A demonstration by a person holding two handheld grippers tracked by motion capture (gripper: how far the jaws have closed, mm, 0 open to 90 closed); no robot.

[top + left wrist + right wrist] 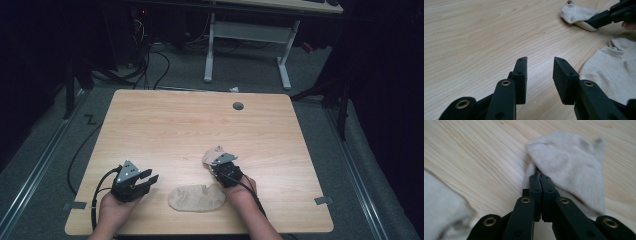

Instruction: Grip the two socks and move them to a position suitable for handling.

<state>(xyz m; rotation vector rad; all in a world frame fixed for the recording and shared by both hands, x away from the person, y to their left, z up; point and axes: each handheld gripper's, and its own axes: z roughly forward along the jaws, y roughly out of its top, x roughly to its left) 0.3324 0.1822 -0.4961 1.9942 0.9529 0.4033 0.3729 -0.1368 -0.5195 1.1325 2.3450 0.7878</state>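
high view: flat sock (196, 198) lengthwise left-right

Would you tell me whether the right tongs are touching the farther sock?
Touching. The right gripper view shows the right tongs closed with the farther sock pinched between their tips.

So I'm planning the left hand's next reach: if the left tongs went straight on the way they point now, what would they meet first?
Probably bare table. The left tongs stand open, aimed across empty wood; the flat sock lies just right of that line, and the sock pinched by the right tongs lies farther off to the right. Depth is hard to judge.
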